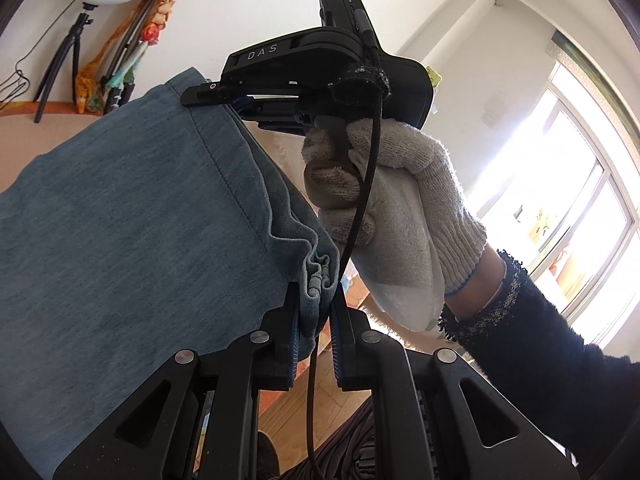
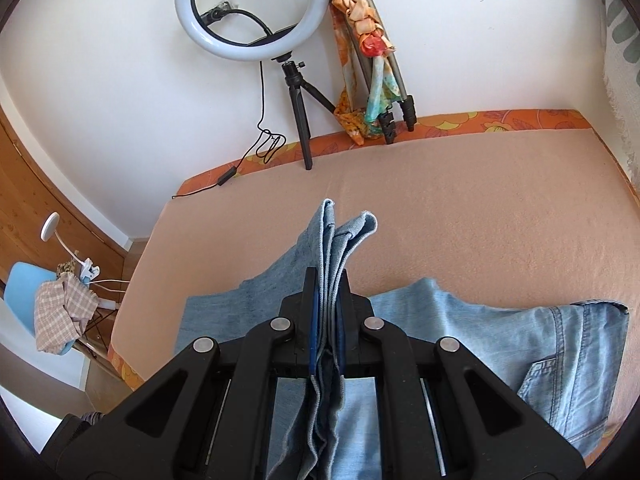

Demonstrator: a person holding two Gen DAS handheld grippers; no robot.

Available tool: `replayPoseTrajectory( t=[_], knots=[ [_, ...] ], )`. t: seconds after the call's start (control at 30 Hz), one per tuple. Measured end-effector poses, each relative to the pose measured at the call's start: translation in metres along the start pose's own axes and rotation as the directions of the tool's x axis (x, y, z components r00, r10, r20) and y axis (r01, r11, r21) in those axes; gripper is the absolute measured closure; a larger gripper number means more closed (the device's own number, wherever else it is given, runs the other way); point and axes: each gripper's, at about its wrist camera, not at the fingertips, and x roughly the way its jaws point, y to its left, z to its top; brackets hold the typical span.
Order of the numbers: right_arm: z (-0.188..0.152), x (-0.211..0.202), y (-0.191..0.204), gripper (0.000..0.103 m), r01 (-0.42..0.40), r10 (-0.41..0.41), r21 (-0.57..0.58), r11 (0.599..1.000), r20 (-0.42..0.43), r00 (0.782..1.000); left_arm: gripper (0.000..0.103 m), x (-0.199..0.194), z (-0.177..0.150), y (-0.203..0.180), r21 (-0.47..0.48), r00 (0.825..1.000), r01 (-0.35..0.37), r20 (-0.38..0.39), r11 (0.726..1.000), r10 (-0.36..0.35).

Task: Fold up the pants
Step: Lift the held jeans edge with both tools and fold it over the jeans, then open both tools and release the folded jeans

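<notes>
The blue denim pants point(image 2: 460, 328) lie partly on the peach bed sheet point(image 2: 480, 208), with the pocket end at the right. My right gripper point(image 2: 329, 278) is shut on a bunched edge of the pants, which stands up between its fingers. In the left wrist view, my left gripper point(image 1: 316, 296) is shut on another gathered edge of the pants point(image 1: 120, 220). The cloth hangs lifted and spread between the two grippers. The right gripper point(image 1: 196, 94) shows there too, clamped on the upper hem, and a white-gloved hand point(image 1: 392, 200) holds it.
A ring light on a small tripod point(image 2: 250, 8) and a folded tripod wrapped in colourful cloth point(image 2: 372, 60) stand at the bed's far edge by the wall. A blue chair with checked cloth point(image 2: 60, 312) is left of the bed. A bright window point(image 1: 560, 200) is at the right.
</notes>
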Motion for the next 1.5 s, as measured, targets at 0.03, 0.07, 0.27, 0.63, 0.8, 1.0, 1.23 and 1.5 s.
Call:
replayPoseTrajectory(
  t=[0.03,0.07,0.27,0.63,0.8,1.0,1.23,1.5],
  knots=[
    [-0.001,-0.006,-0.006,0.095,0.01,-0.01,0.002,1.0,0.004,1.0,0.092,0.006,0.0,-0.002,0.009,1.0,0.007,-0.004,1.0,-0.007],
    [-0.001,-0.011,-0.014,0.095,0.023,-0.023,0.004,1.0,0.008,1.0,0.092,0.012,0.001,-0.003,0.011,1.0,0.016,-0.011,1.0,-0.016],
    [-0.005,-0.044,-0.061,0.095,0.08,-0.082,0.053,0.995,0.038,0.996,0.092,0.051,0.005,-0.013,0.043,0.997,0.06,-0.059,0.997,-0.057],
    [-0.015,-0.075,-0.147,0.096,0.167,-0.173,0.131,0.977,0.039,0.984,0.092,0.137,0.019,-0.035,0.061,0.978,0.162,-0.139,0.985,-0.152],
    [-0.024,-0.058,-0.178,0.096,0.19,-0.192,0.157,0.969,-0.001,0.981,0.092,0.165,0.021,-0.025,0.058,0.972,0.159,-0.185,0.986,-0.146],
    [-0.034,-0.037,-0.204,0.096,0.209,-0.205,0.171,0.963,-0.036,0.978,0.092,0.184,0.013,-0.017,0.058,0.965,0.145,-0.23,0.988,-0.128],
    [-0.049,-0.019,-0.228,0.096,0.236,-0.224,0.178,0.955,-0.082,0.971,0.092,0.197,0.007,-0.014,0.072,0.951,0.136,-0.29,0.988,-0.11],
    [-0.06,-0.003,-0.235,0.094,0.305,-0.289,0.154,0.94,-0.114,0.95,0.083,0.188,0.003,-0.02,0.107,0.929,0.102,-0.367,0.989,-0.056]
  ],
)
